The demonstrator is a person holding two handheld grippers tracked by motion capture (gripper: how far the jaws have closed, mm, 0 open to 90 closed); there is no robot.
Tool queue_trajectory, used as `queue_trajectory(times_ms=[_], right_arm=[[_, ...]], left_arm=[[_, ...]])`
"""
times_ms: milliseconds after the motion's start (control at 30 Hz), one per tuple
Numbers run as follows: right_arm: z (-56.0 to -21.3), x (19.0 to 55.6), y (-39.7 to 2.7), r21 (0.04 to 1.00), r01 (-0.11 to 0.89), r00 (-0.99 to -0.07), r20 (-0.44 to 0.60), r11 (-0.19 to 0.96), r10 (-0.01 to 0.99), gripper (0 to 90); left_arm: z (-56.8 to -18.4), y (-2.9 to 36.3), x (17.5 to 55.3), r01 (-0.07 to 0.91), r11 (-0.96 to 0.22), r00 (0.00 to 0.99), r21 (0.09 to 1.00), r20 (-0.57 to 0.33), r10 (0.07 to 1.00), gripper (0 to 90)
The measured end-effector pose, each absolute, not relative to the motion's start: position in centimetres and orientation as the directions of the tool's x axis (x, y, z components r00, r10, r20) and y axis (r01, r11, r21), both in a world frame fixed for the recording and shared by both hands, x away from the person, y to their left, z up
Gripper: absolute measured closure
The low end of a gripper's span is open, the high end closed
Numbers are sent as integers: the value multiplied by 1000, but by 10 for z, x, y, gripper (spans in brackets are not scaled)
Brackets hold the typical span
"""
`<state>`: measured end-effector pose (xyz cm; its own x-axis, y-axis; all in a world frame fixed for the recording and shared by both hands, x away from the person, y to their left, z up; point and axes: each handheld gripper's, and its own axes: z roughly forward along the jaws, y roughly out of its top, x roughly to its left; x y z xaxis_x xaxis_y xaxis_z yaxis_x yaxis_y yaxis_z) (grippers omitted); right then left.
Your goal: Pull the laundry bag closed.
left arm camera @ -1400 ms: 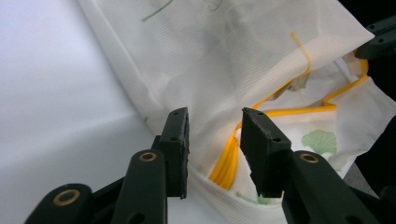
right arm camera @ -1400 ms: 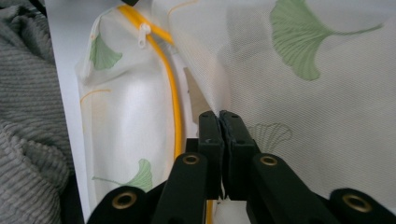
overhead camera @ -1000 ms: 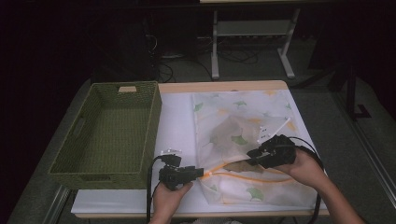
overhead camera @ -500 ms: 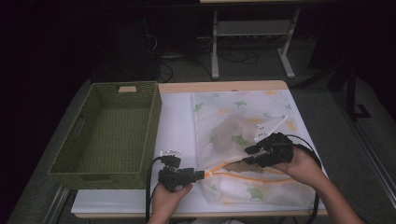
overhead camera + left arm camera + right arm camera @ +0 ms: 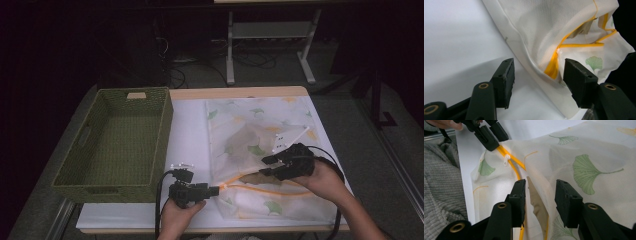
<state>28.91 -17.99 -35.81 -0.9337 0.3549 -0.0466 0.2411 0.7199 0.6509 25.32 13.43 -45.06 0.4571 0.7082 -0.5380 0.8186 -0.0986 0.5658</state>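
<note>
The mesh bag [image 5: 260,150] lies flat on the table [image 5: 190,125], just right of the basket [image 5: 117,142], its yellow zipper [image 5: 554,67] already drawn open along the near edge. The left gripper [image 5: 216,190] sits at the bag's near left corner; its fingers have just been opening and stand apart around the zipper end, pressing nothing. The right gripper [image 5: 267,166] hovers over the bag's mouth, fingers parted astride the raised edge, unclamped. The cloth inside is not yet taken out.

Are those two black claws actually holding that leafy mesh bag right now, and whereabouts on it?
Neither grips it. The left gripper has just been opening around the mesh bag's yellow zipper end; the right gripper stands open around the bag's opening edge.
</note>
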Motion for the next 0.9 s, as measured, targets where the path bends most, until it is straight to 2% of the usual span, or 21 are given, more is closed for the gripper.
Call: queue_trajectory(times_ms=[133, 433, 567, 733, 833, 900], right_arm=[[-361, 287, -173, 655, 230, -939, -46, 720, 341, 599], [-364, 286, -158, 652, 202, -950, -51, 731, 308, 628], [-367, 286, -153, 651, 202, -952, -46, 732, 304, 625], [-369, 283, -150, 644, 194, -955, -50, 740, 294, 627], [-370, 281, -148, 643, 193, -954, -55, 741, 296, 625], [-371, 280, -145, 644, 186, -956, -57, 742, 289, 630]], left_arm=[[-451, 132, 252, 826, -98, 456, 555, -555, 695, 404], [-460, 114, 255, 853, -117, 442, 509, -585, 680, 471], [-461, 112, 255, 851, -130, 454, 509, -587, 670, 617], [-458, 125, 252, 839, -160, 482, 519, -575, 661, 749], [-459, 132, 250, 843, -151, 478, 516, -590, 650, 751], [-460, 136, 248, 846, -137, 473, 515, -608, 638, 710]])
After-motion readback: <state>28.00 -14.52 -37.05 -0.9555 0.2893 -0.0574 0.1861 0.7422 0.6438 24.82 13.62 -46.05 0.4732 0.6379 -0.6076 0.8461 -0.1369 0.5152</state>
